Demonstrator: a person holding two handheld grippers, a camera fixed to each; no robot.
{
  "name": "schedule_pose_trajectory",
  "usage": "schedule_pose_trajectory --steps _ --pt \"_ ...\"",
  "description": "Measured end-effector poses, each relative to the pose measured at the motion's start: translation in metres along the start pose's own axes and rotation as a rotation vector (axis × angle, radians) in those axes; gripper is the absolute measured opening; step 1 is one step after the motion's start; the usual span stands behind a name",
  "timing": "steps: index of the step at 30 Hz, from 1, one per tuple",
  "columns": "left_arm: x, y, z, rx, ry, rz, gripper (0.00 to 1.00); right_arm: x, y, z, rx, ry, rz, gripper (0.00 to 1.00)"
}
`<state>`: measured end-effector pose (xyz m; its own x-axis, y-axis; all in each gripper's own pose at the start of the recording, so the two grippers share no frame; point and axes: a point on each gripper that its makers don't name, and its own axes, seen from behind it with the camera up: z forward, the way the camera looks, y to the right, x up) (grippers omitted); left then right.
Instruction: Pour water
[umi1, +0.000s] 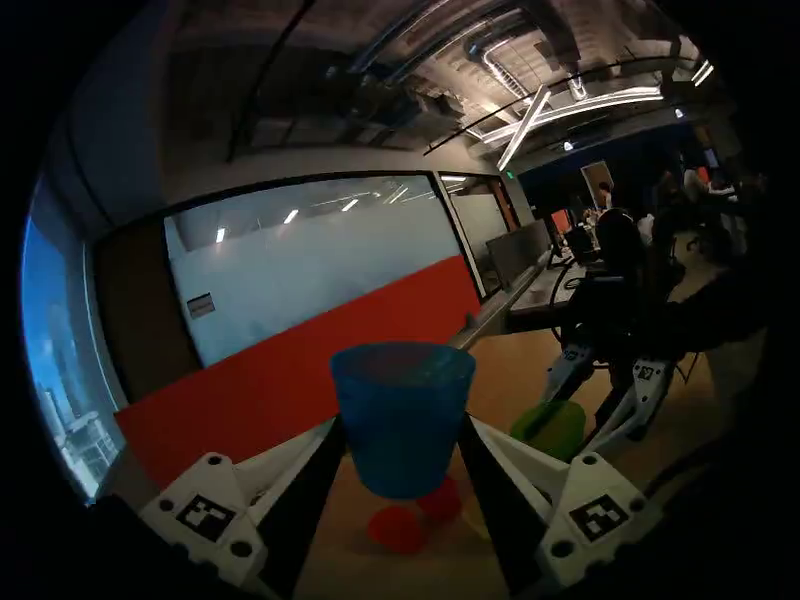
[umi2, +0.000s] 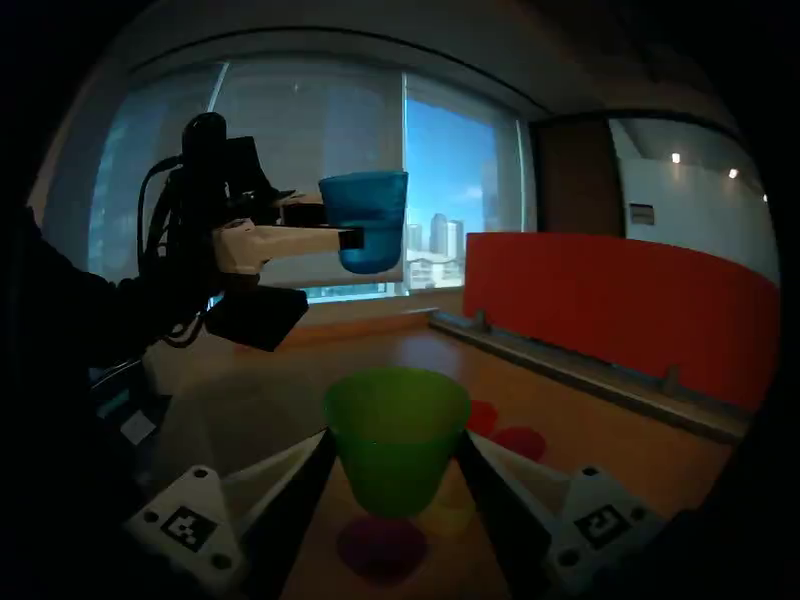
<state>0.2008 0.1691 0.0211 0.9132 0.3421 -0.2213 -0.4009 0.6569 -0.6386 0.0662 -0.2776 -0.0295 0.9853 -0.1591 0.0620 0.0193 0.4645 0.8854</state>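
In the left gripper view my left gripper (umi1: 402, 440) is shut on a blue cup (umi1: 402, 412), upright and lifted above the wooden table (umi1: 500, 360). Farther right the green cup (umi1: 550, 428) sits between the right gripper's fingers (umi1: 640, 385). In the right gripper view my right gripper (umi2: 397, 460) is shut on the green cup (umi2: 397, 435), upright just above the table (umi2: 600, 440). The blue cup (umi2: 364, 232) hangs higher, at upper left, held by the left gripper (umi2: 300, 238). Whether either cup holds water I cannot see.
Red round markers (umi1: 400, 525) lie on the table under the blue cup; red (umi2: 515, 440) and purple (umi2: 380, 545) ones lie near the green cup. A red partition (umi2: 620, 300) lines the table's far edge. Windows (umi2: 450, 190) stand behind. People sit at desks (umi1: 610, 250) farther off.
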Motion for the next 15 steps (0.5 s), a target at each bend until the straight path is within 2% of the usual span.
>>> schedule_pose_trajectory --steps 8,15 --pt "0.003 0.001 0.004 0.008 -0.011 0.082 0.78 0.003 -0.007 0.006 0.018 -0.004 -0.006 0.87" --pt "0.005 0.003 0.007 0.011 -0.014 0.129 0.78 0.004 -0.013 0.010 0.037 -0.006 -0.007 0.87"
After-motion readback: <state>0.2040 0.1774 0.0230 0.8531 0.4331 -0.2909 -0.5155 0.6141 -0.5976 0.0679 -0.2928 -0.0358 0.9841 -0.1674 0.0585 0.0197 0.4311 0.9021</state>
